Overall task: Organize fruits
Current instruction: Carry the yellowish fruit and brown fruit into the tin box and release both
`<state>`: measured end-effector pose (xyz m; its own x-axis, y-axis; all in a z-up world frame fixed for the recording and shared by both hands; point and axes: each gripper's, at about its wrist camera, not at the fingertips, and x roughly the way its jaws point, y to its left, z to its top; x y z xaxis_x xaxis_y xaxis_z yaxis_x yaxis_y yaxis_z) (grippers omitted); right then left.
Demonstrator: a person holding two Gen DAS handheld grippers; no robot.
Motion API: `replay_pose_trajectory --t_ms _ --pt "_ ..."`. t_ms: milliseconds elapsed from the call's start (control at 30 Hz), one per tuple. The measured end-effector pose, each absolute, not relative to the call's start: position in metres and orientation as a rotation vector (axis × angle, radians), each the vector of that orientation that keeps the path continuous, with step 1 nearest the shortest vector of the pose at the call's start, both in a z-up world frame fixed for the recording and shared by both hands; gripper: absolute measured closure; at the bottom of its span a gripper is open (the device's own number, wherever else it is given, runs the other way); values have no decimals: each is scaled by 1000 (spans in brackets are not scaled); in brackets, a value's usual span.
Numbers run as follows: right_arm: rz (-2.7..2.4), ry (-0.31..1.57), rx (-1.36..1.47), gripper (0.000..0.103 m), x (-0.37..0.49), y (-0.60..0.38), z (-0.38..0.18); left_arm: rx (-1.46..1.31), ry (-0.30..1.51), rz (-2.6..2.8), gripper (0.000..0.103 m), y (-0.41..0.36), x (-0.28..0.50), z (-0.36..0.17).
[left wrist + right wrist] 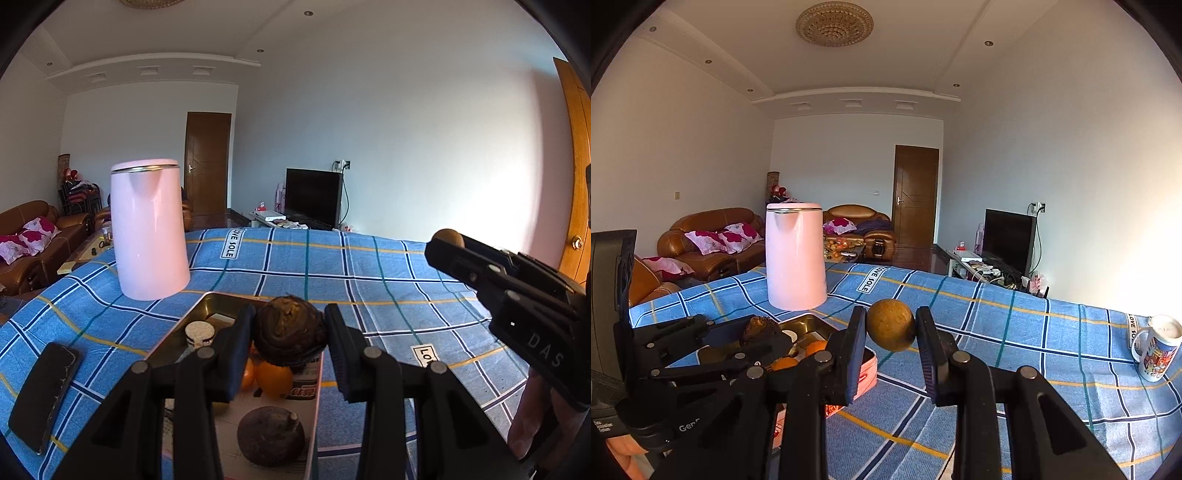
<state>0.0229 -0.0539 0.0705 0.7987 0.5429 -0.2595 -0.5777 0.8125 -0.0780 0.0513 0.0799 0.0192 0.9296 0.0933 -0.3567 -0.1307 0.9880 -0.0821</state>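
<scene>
My left gripper [290, 339] is clamping a dark, scaly, roundish fruit [290, 334] above the metal tray [207, 308], its rough tip pointing up; I'm seeing no clear long axis. To the right, my right gripper [891, 330] is pinching a round brown fruit [891, 325] over the blue checked cloth [1015, 332].

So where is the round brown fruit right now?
The round brown fruit is pinched in the right gripper, held up over the blue checked cloth, to the right of the metal tray and in front of the pink kettle.
</scene>
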Motion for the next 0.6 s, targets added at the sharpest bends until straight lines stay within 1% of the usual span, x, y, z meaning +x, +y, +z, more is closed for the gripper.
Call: replay_pose_trajectory --t_ms 600 --pt "698 248 -173 74 22 -11 69 -125 382 199 63 127 43 16"
